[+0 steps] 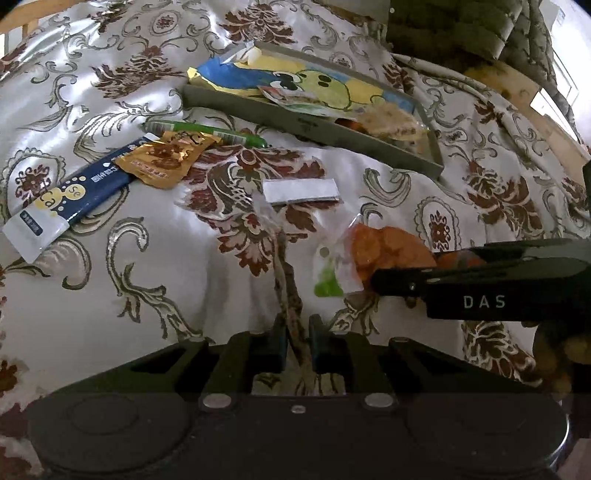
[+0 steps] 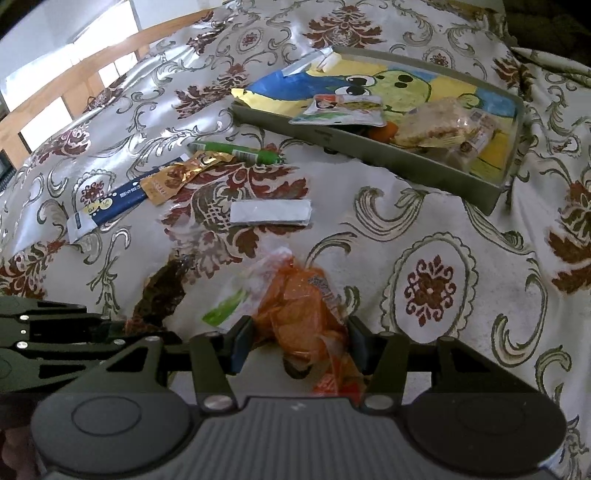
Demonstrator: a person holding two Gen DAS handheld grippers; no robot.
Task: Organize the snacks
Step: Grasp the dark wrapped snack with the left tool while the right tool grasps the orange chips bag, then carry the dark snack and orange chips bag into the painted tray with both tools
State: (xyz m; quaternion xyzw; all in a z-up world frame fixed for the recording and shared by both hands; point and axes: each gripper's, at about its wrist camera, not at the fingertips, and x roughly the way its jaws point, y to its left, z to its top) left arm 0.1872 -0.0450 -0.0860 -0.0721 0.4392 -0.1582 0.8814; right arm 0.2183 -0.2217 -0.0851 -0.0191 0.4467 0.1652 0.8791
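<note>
A grey tray (image 1: 314,127) (image 2: 406,157) holds a large blue-and-yellow cartoon bag (image 1: 295,79) (image 2: 369,83) and smaller snack packs. On the patterned cloth lie a green stick (image 1: 207,131) (image 2: 236,151), a gold packet (image 1: 166,157) (image 2: 177,177), a navy sachet (image 1: 66,199) (image 2: 110,203) and a white strip (image 1: 301,190) (image 2: 271,212). My left gripper (image 1: 297,343) is shut on a thin dark snack strip (image 1: 291,314) (image 2: 162,291). My right gripper (image 2: 299,343) is open around a clear bag of orange snacks (image 2: 299,314) (image 1: 384,247).
A floral tablecloth (image 1: 110,277) (image 2: 461,332) covers the table. A wooden chair back (image 2: 74,88) stands beyond the far left edge. Dark quilted fabric (image 1: 461,26) lies at the far right corner.
</note>
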